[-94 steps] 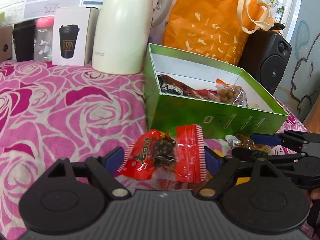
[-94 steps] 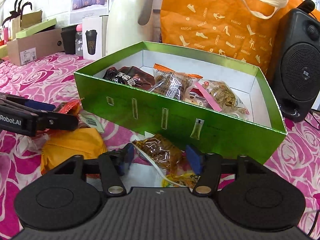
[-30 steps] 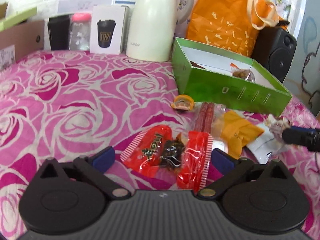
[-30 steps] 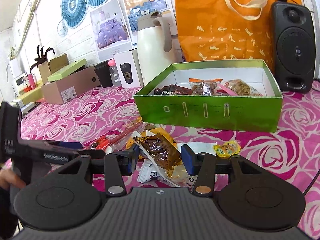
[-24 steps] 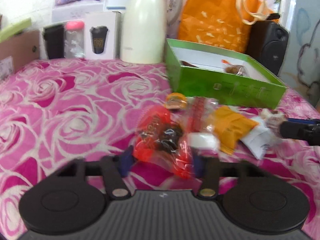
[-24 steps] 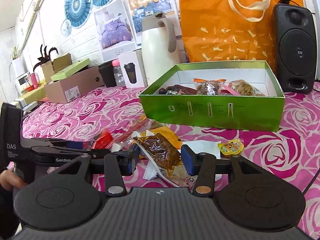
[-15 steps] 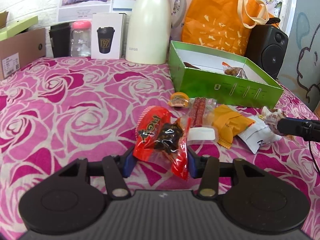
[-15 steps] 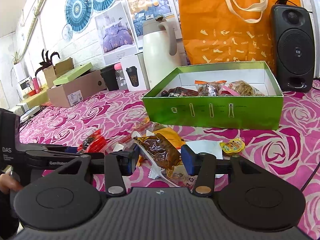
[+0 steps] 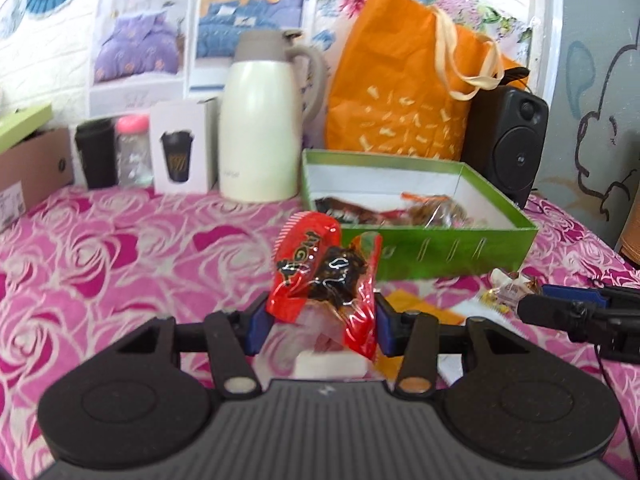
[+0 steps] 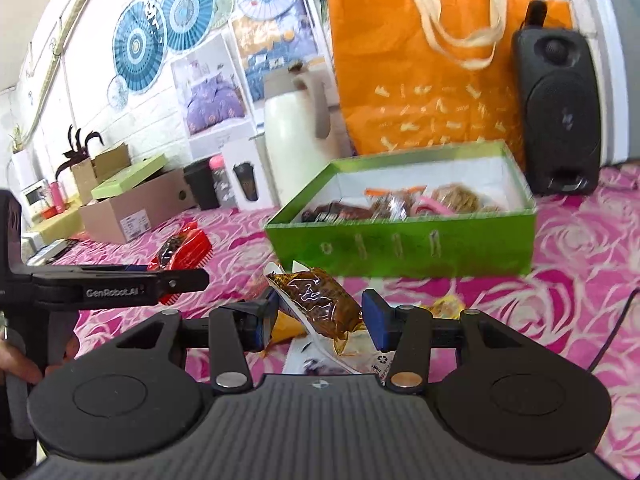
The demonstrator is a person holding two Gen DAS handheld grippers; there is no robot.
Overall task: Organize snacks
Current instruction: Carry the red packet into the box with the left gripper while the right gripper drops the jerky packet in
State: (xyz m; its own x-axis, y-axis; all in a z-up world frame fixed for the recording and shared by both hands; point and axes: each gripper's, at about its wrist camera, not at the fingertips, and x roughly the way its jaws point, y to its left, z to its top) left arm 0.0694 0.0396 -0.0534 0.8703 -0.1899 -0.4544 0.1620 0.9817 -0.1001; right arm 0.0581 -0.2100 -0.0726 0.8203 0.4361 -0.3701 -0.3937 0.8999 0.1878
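Note:
My left gripper (image 9: pixel 318 322) is shut on a red snack packet (image 9: pixel 324 270) with dark pieces inside and holds it above the cloth, short of the green box (image 9: pixel 452 246). My right gripper (image 10: pixel 318 320) is shut on a brown snack packet (image 10: pixel 320 304) and holds it above the table in front of the green box (image 10: pixel 400 246). The box holds several wrapped snacks (image 10: pixel 384 206). The left gripper and its red packet (image 10: pixel 180 250) also show at the left of the right wrist view. The right gripper's fingers (image 9: pixel 568 308) show at the right of the left wrist view.
Loose snack packets (image 9: pixel 508 288) lie on the pink rose cloth (image 9: pixel 120 248) before the box. Behind stand a cream thermos jug (image 9: pixel 260 128), an orange bag (image 9: pixel 400 92), a black speaker (image 9: pixel 508 136), a white cup carton (image 9: pixel 182 158) and a cardboard box (image 10: pixel 132 208).
My left gripper closed on the red packet and lifted it off the cloth toward the box. My right gripper has risen with the brown packet still in it.

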